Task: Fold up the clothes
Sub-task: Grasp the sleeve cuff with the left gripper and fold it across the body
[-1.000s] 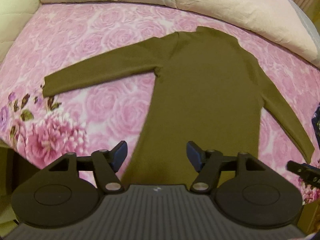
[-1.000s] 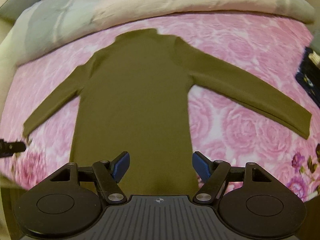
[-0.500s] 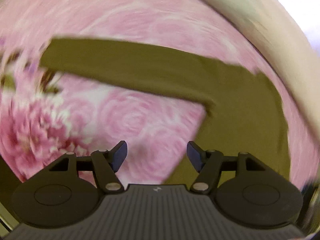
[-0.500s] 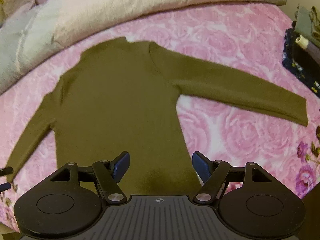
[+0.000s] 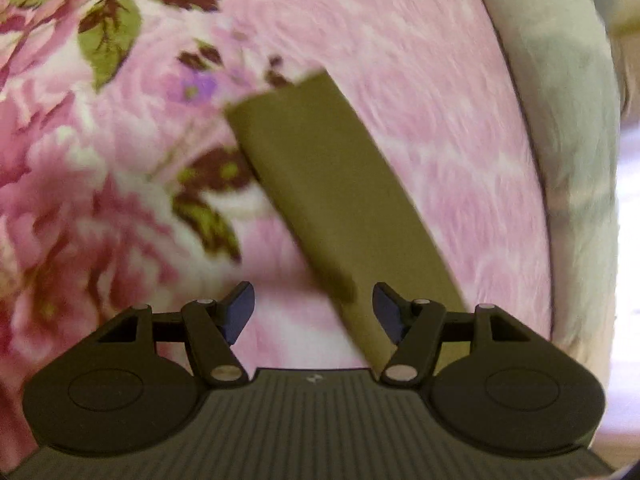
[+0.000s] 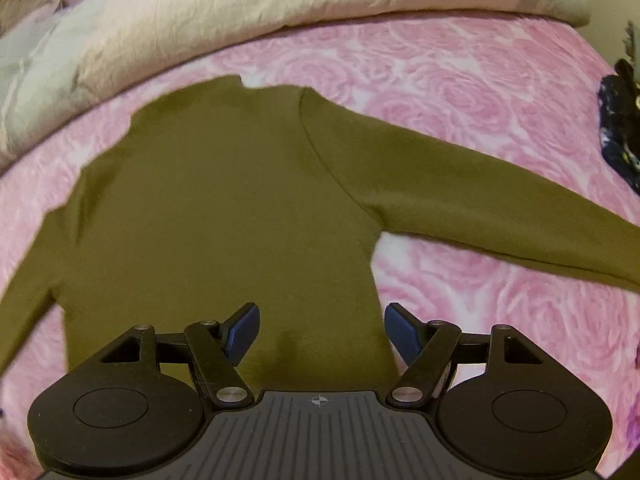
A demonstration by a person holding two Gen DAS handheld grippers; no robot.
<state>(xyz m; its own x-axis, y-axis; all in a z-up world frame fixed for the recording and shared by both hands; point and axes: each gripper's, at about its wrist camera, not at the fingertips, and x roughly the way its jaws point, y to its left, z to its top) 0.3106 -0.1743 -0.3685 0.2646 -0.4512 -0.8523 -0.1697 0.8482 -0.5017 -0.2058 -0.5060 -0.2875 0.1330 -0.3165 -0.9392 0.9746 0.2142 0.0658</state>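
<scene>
In the left wrist view, the left claw (image 5: 313,307) is seen spread wide, nothing grasped, low over a sleeve (image 5: 328,200) of the olive top. The sleeve runs from beneath the right finger up and leftward, its cuff end lying flat on the pink floral bedspread (image 5: 420,80). A pale duvet (image 5: 568,140) is seen along the far right edge; the view is blurred.

In the right wrist view, the right claw (image 6: 322,332) is likewise released and empty, held above the lower body of the top (image 6: 224,208). The top is spread flat on the bedspread (image 6: 500,328), neck farthest away, one sleeve (image 6: 480,208) stretched out to the right. Beyond the neck the rumpled duvet (image 6: 280,0) is piled. A dark patterned item (image 6: 620,128) is partly seen at the right edge.
</scene>
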